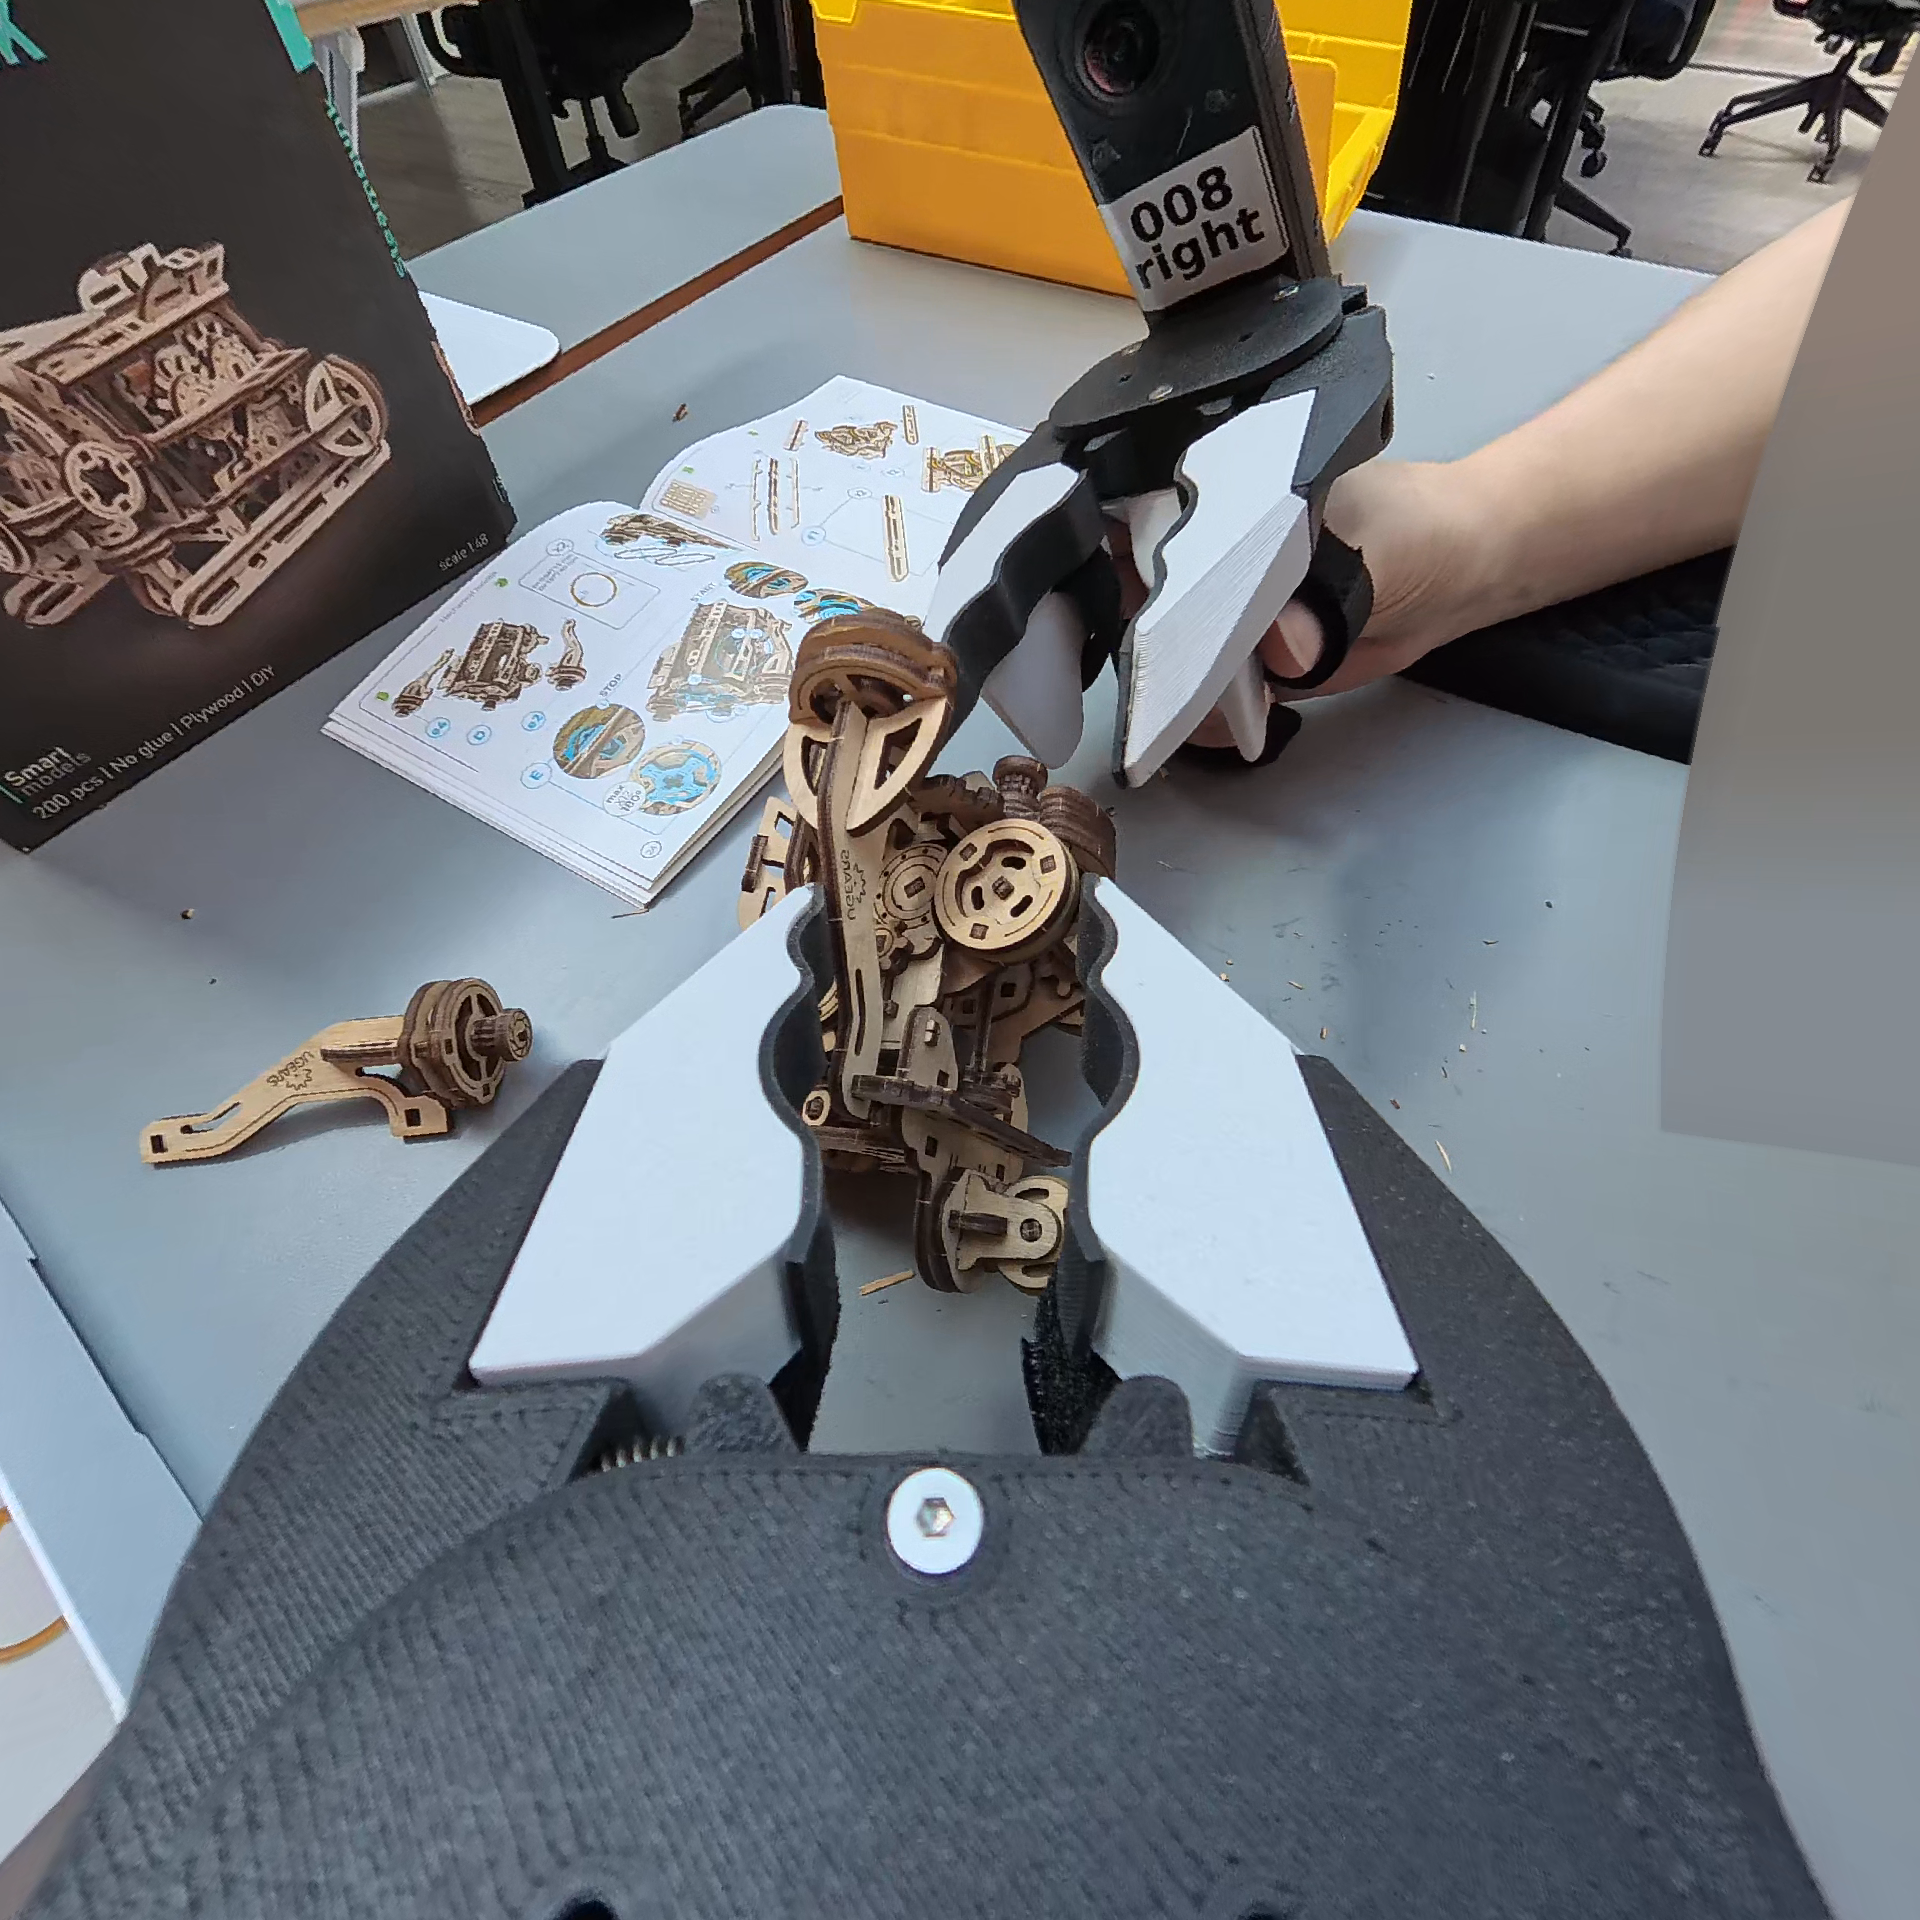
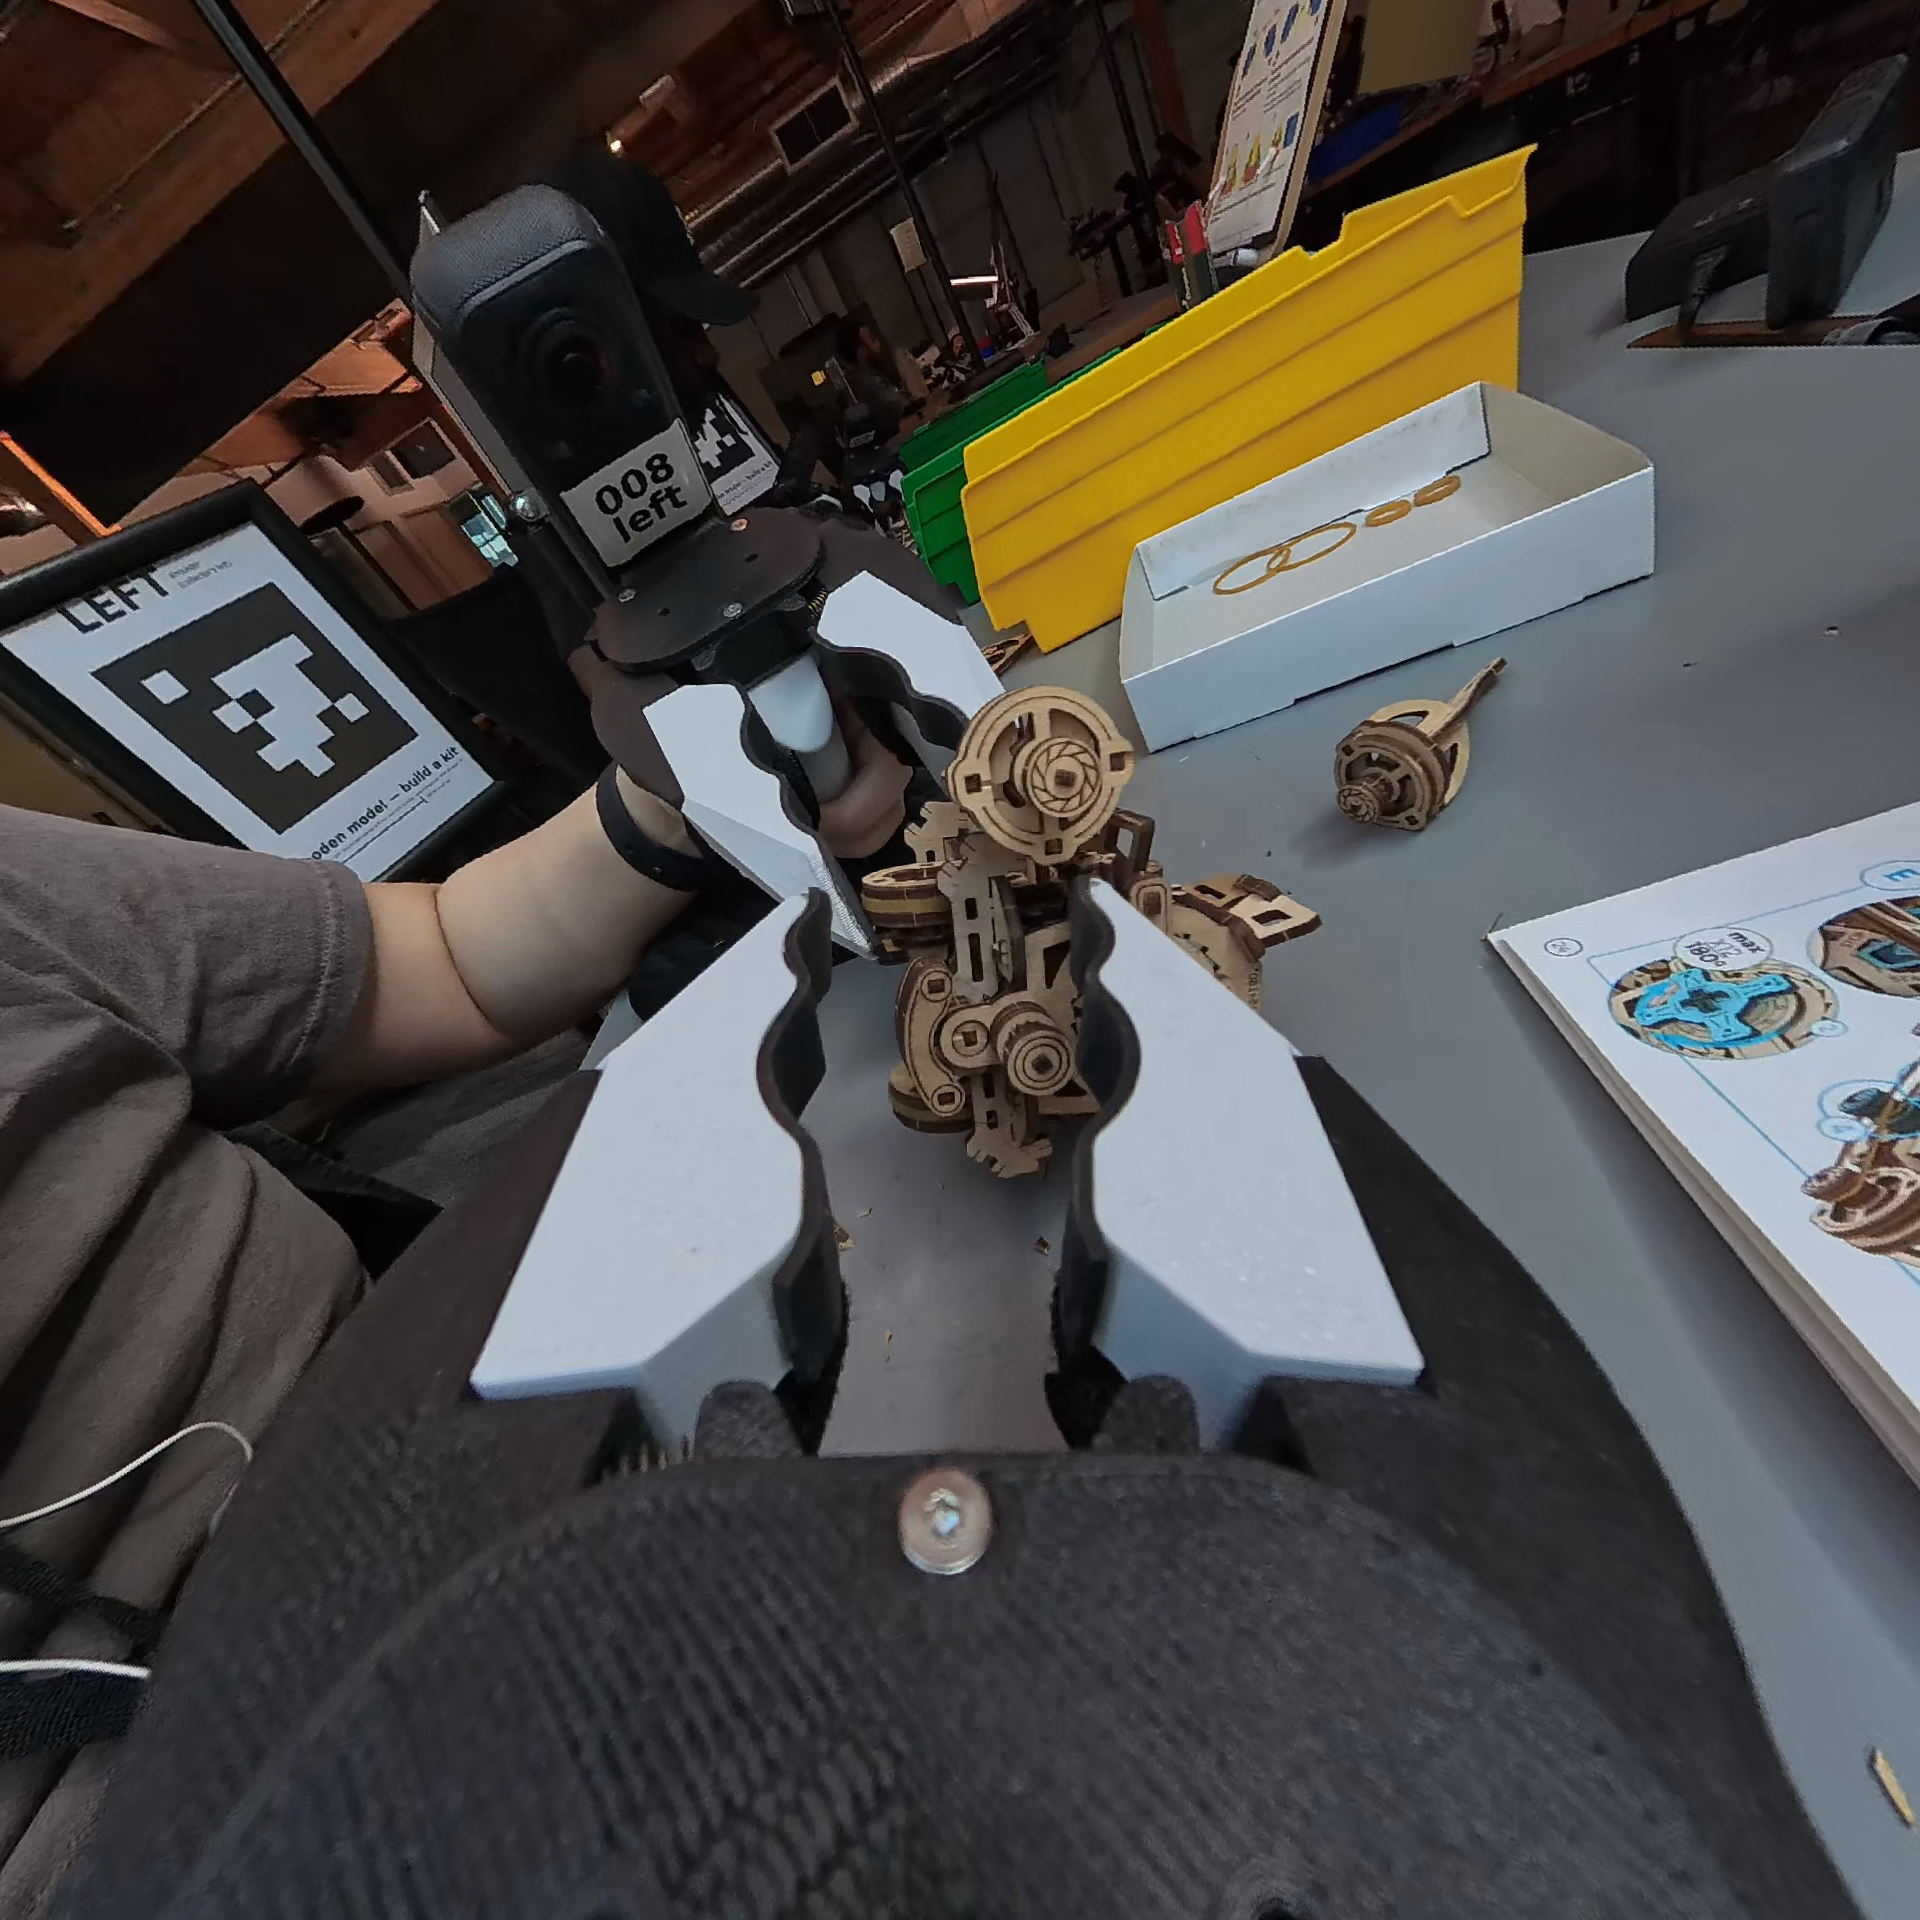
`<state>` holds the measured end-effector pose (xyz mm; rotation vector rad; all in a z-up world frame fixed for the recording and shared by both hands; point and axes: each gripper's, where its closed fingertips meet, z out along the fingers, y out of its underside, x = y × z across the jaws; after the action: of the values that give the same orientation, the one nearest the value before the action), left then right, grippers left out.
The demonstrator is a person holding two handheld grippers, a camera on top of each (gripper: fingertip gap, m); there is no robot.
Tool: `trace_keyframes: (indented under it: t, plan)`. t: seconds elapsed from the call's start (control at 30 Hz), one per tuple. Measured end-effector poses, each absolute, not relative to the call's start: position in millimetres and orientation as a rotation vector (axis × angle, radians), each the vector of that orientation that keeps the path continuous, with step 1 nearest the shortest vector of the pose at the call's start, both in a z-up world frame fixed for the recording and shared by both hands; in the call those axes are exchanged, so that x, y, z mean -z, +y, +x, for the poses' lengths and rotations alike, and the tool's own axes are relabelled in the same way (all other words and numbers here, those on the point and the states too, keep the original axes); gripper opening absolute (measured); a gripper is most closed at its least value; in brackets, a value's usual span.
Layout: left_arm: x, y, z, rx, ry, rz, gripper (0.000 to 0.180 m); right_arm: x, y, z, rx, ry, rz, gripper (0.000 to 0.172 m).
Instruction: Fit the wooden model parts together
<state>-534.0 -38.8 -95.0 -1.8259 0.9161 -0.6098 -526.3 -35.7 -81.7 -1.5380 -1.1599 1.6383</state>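
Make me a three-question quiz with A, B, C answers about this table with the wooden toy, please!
1. Where is the small loose wooden piece?
A. in a bin
B. lying on the grey table
C. on top of the booklet

2. What colour is the big bin at the back of the table?
A. yellow
B. red
C. purple

3. How is the instruction booklet?
A. closed
B. lying open
C. rolled up

Answers:
1 B: it rests flat on the bare tabletop, by itself.
2 A: its walls are bright yellow.
3 B: two printed pages face up, side by side.
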Motion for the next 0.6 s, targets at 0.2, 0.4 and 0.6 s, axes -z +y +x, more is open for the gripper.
trace_keyframes:
  t: [0.2, 0.4, 0.6]
  plan:
    - [94.8, -38.1, -534.7, 0.625, 0.912, -1.823, 0.045, 79.5, -34.7, -529.3, -1.665, -1.144, -1.528, 0.043]
    - [94.1, -37.8, -536.7, 0.648, 0.897, -1.822, 0.045, 80.8, -31.0, -532.3, -1.695, -1.119, -1.557, 0.032]
    - [95.2, -37.1, -539.0, 0.651, 0.888, -1.826, 0.045, 81.5, -30.7, -534.5, -1.681, -1.104, -1.568, 0.033]
